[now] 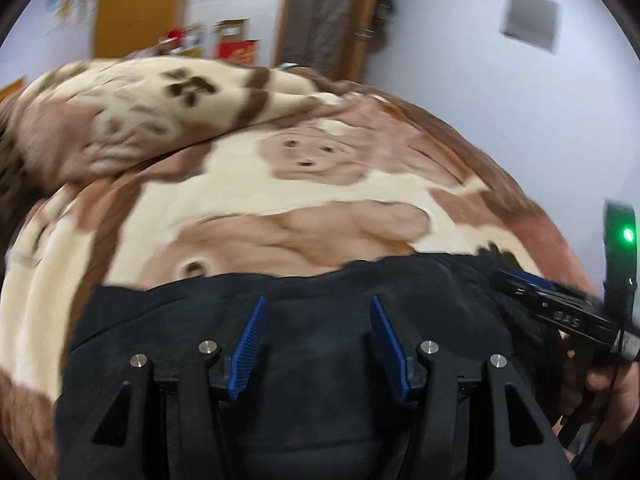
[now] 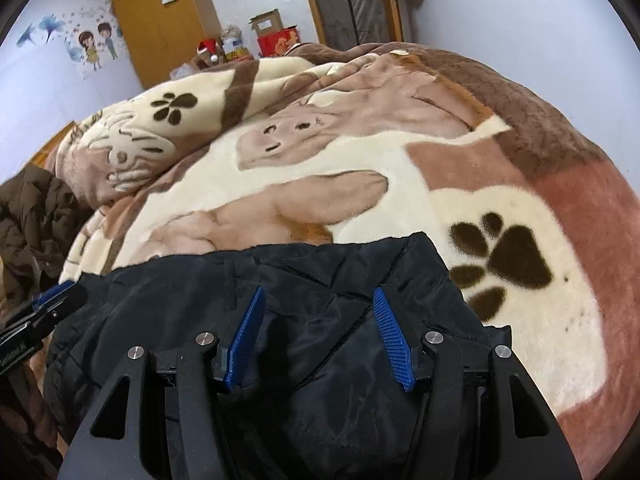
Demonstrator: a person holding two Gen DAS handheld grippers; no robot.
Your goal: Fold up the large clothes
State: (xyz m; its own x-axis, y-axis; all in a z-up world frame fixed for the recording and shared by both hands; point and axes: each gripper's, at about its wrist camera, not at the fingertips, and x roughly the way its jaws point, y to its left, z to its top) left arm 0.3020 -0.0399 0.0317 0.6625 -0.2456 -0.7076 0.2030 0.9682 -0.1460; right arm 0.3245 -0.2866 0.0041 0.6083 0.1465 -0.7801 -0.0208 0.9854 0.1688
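Garment: black quilted padded jacket lying on the bed's cream-and-brown plush bear-print blanket, near its front edge.
Left tongs: released, blue pads apart above the jacket's black cloth, nothing pinched.
Right tongs: released, poised over the jacket, pads clear of the fabric.
Background: orange wooden wardrobe.

Black jacket: near part hidden under the gripper bodies in both views and cut off by the lower edge; overall shape not determinable.

Blanket: blurred in the left wrist view, print smeared.

Brown garment: cut off at the left edge.

Hand: only partly seen at the right edge, masked by the right gripper.

Boxes: lettering too small to be read.
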